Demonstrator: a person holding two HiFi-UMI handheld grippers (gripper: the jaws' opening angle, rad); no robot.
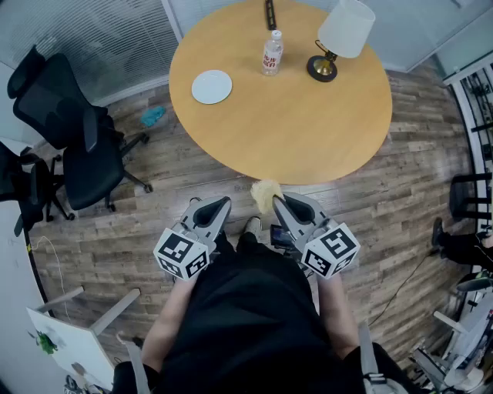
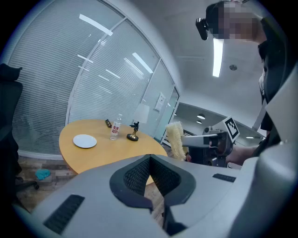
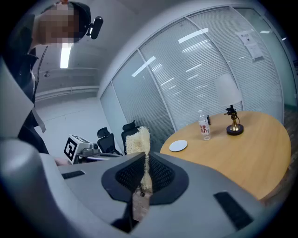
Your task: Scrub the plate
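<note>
Plate (image 1: pixel 212 86): small, round, white, plain, with a shallow rim. It looks clean and bare and lies flat on the round wooden table (image 1: pixel 308 131), near the table's left edge in the head view. It is well apart from both grippers, and nothing touches it. The left gripper view shows it as a pale flat disc, and so does the right gripper view.

Right gripper (image 1: pixel 279 202): jaws clamped on a scrub pad (image 1: pixel 266 194). The pad is pale yellow, fibrous and loofah-like. It sticks up past the fingertips, and a thin end hangs down between the pads. The gripper is held short of the table's near edge, above the wood floor.

Left gripper (image 1: pixel 223 204): jaws closed together with nothing between them. It is held level with the right gripper, just beside it, also short of the table.

Other things on the table:
- A clear water bottle (image 1: pixel 272 52) with a red label stands upright, to the right of the plate.
- A lamp (image 1: pixel 339 38) with a white shade and a brass base stands right of the bottle.
- A slim black object (image 1: pixel 270 14) lies at the far edge; what it is cannot be told.

On the floor, black office chairs (image 1: pixel 69 131) stand to the left, and a small blue object (image 1: pixel 152 116) lies by the table.
</note>
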